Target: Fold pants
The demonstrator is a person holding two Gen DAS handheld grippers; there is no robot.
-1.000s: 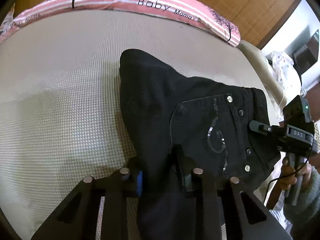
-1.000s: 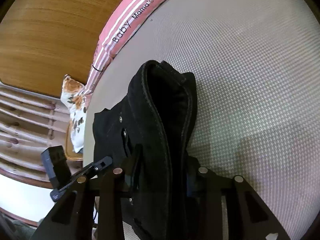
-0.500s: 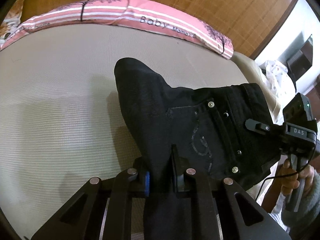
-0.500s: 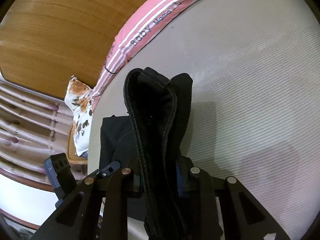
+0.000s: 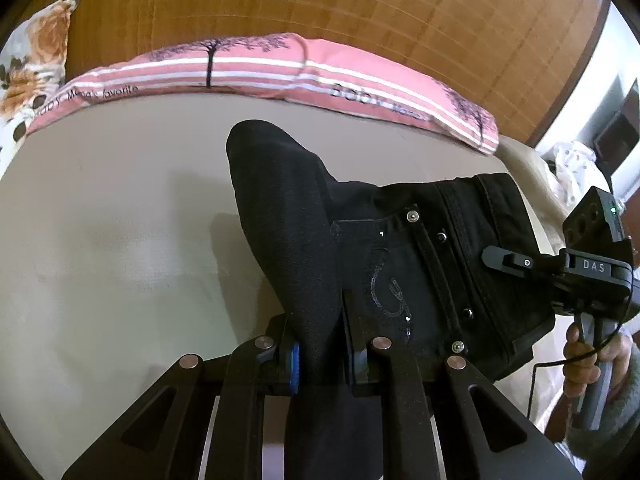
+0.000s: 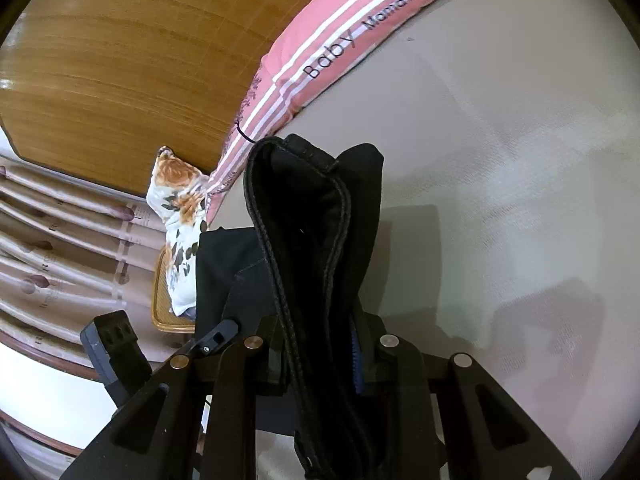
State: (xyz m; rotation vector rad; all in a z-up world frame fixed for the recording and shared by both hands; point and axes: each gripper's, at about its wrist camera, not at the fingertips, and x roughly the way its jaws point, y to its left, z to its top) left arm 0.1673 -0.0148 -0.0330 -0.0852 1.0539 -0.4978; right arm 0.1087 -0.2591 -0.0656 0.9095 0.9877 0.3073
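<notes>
Fingers (image 5: 298, 354) of both grippers pinch the black pants (image 5: 400, 264) shut, lifted above the bed (image 5: 120, 240); keep both ends level and taut, lower evenly for a clean fold.

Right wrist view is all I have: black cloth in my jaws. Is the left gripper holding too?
Observer: Yes, the left gripper is shut on a fold of the pants.
Operator: Which face shows there?
Observer: A pocket with a sequin pattern and rivets.
Operator: And the waistband?
Observer: The waistband runs to the right gripper; the right hand grips its handle.
</notes>
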